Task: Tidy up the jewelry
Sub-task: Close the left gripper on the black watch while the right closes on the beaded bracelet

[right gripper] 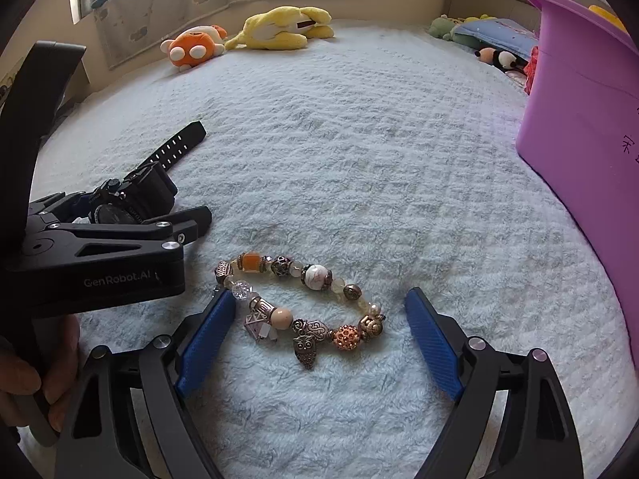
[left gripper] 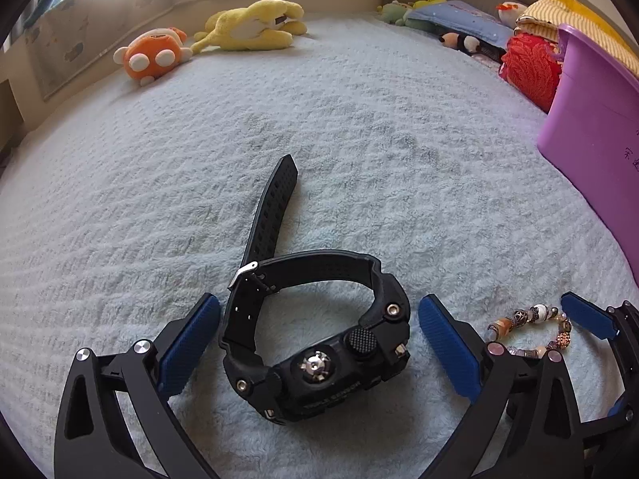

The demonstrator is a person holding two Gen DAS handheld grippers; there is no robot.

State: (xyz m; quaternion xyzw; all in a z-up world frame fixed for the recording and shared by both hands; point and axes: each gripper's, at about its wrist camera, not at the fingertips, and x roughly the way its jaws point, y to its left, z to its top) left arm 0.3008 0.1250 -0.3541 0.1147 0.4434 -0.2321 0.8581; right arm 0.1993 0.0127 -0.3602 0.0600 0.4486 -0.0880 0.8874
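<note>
A black digital watch [left gripper: 319,343] lies on its side on the pale fleecy blanket [left gripper: 359,139], its strap buckled in a loop with the free end pointing away. My left gripper [left gripper: 319,307] stands open around it, one blue pad on each side, neither pressing on it. A beaded charm bracelet [right gripper: 303,303] with an owl pendant lies to the right of the watch. My right gripper [right gripper: 319,295] is open astride it; the left pad sits right beside a clear bead. In the right wrist view the watch [right gripper: 139,187] is half hidden behind the left gripper's near finger [right gripper: 191,219].
A purple plastic tub [right gripper: 579,99] stands at the right. Orange [left gripper: 151,56] and yellow [left gripper: 251,26] plush toys lie along the far edge, with pillows and more toys at the far right [left gripper: 459,20]. A hand [right gripper: 24,371] holds the left gripper's handle.
</note>
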